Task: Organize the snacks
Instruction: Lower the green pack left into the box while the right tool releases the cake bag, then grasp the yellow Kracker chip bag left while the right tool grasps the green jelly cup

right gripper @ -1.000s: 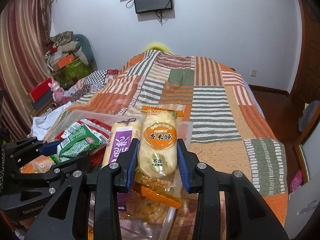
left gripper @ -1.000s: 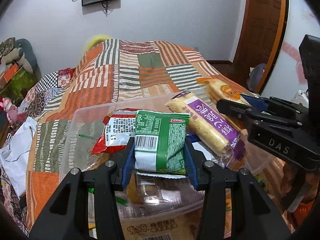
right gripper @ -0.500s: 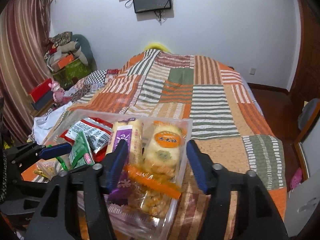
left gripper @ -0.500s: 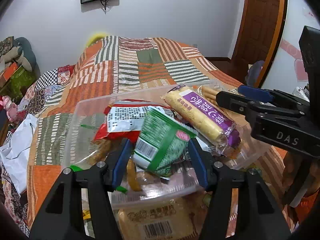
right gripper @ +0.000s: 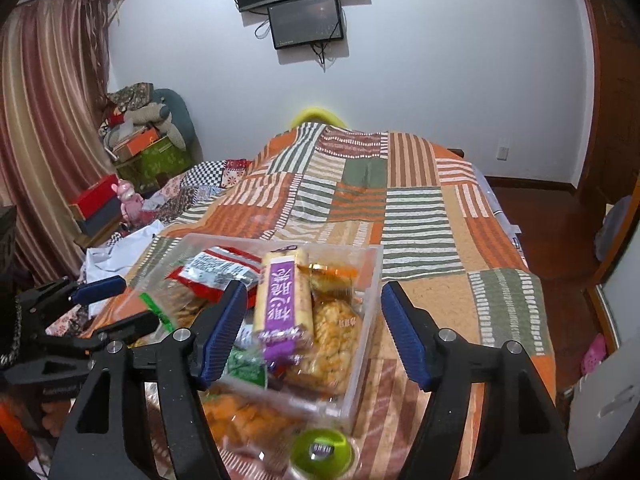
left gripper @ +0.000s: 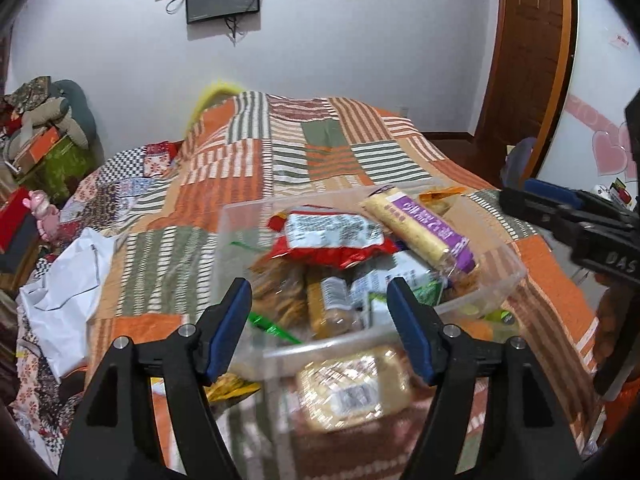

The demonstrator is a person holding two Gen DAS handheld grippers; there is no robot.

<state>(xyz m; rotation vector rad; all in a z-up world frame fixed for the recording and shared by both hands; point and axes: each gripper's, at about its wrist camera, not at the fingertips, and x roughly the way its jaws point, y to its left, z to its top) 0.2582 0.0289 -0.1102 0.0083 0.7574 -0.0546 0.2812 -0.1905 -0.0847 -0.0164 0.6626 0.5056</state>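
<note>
A clear plastic bin (left gripper: 496,292) sits on the quilted bed and also shows in the right wrist view (right gripper: 372,280). It holds a purple-label rice cracker roll (left gripper: 420,232) (right gripper: 284,300), a red and white packet (left gripper: 332,240) (right gripper: 220,270), a green packet (left gripper: 400,284), an orange-label cracker packet (right gripper: 332,280) and other snacks. My left gripper (left gripper: 320,328) is open and empty above the bin's near edge. My right gripper (right gripper: 312,332) is open and empty above the bin's near end.
A cracker packet with a barcode (left gripper: 352,392) lies in front of the bin. A green round lid (right gripper: 322,454) and an orange snack bag (right gripper: 240,416) lie near the bin. White cloth (left gripper: 64,300) lies at the bed's left edge. Boxes (right gripper: 152,152) stand at the left wall.
Both grippers opened and let go: the green packet and the orange-label cracker packet dropped into the bin. Both grippers have pulled back and up from the bin.
</note>
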